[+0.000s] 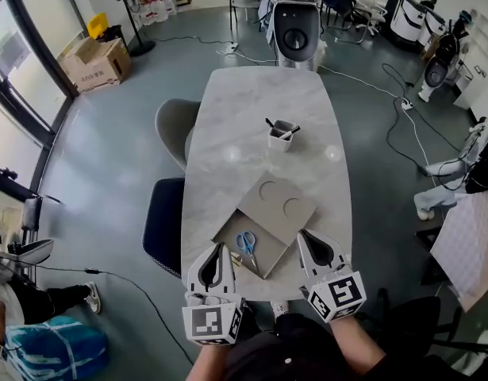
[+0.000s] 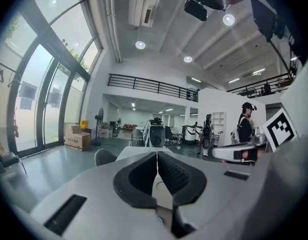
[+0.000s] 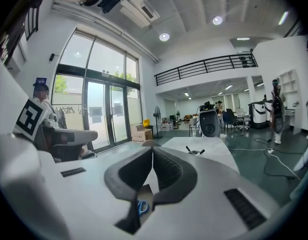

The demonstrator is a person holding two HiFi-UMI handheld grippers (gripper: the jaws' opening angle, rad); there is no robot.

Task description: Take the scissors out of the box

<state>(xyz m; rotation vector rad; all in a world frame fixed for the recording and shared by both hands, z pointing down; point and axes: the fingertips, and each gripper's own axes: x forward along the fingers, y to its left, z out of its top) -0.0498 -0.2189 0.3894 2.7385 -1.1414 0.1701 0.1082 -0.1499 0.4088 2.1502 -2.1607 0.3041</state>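
Zero of the removal is done so far: the scissors (image 1: 245,243), blue-handled, lie flat inside the open box (image 1: 265,254), which sits at the near edge of the surface (image 1: 259,109), about midway along that edge. The lid (image 1: 277,205) is already off. It lies flat toward the far-right side of the box and appears to overlap that corner, so the interior is exposed and access looks unobstructed. Remaining, by my reading: reach in, grasp the scissors, lift them clear of the box walls. Neither step has begun. Left gripper (image 1: 220,252): jaws pressed together with nothing between the pads, tips at the near-left side of the box, just beside the scissors but not touching them. Right gripper (image 1: 305,239): jaws likewise pressed together and empty, tips off the near-right side of the box, by the lid's near corner. The right gripper view shows the blue handles below and behind its closed jaws, not between them. Both grippers point away from the person toward the far edge, close to level with a slight nose-down tilt, marker cubes back near the body. Either gripper would have to open before any grasp. A cup (image 1: 281,137) holding pens stands mid-surface, well apart from the box.
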